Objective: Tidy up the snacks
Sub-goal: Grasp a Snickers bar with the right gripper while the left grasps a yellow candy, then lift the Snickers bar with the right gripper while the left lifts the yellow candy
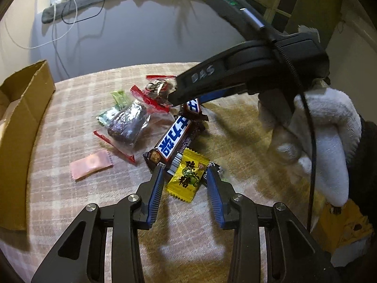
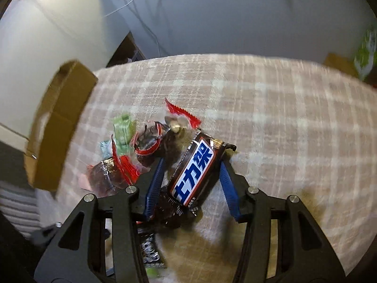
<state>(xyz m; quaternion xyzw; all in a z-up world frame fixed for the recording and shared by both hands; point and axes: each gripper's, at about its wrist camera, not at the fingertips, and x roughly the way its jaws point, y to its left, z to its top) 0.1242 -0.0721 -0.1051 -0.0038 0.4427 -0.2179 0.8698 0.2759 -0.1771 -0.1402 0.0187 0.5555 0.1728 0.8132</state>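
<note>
Both grippers are seen lowered over a heap of snacks on the pink-and-white checked cloth (image 1: 70,108) that covers the counter. Left gripper (image 1: 186,176) is held with its blue-padded jaws spread on either side of a yellow sweet wrapper with green print (image 1: 187,176); whether the pads touch the wrapper cannot be told. Right gripper (image 2: 190,172) is set astride a brown chocolate bar with a white-and-blue label (image 2: 194,172), one pad on each side of it, and firm contact cannot be made out. A second bar of the same kind (image 1: 173,139) is seen lying just beyond the yellow wrapper. Near these, toward the counter's far edge, clear packets with red sealed ends (image 1: 128,127) holding dark pieces are piled, along with small green wrapped sweets (image 1: 120,97). A flat pink sachet (image 1: 90,166) is seen apart on the cloth, toward the left edge. An open brown cardboard box (image 1: 21,127) is stood at the left edge. A white-gloved hand (image 1: 325,141) is seen holding the right gripper's handle.
</note>
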